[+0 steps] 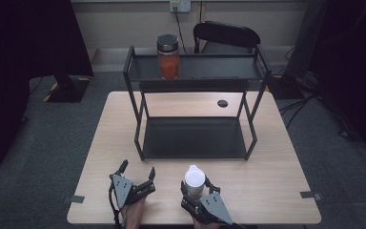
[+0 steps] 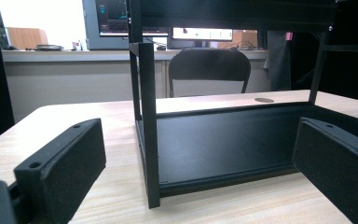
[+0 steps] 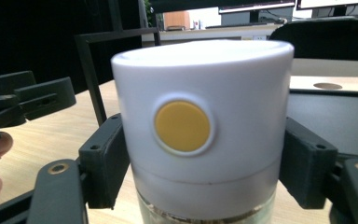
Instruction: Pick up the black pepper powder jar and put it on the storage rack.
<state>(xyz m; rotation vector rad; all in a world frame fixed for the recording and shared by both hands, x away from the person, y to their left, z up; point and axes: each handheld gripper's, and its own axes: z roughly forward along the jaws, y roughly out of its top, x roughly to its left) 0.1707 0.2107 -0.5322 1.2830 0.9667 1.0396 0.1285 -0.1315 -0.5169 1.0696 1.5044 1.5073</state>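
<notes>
Both right tongs [image 3: 205, 172] jaws clamp the white-lidded jar [image 3: 200, 121] between them; left tongs [image 1: 137, 177] gape empty.

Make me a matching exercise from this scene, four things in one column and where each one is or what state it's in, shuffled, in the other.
Things:
1. jar of orange-red contents
2. white-lidded jar
3. left gripper
4. black chair

Places or states:
A. behind the table's far edge
B. on the top shelf of the black rack
C. jaws apart, nothing between them
D. between the jaws of the right gripper, near the table's front edge

Pairs: 1-B, 2-D, 3-C, 4-A
</notes>
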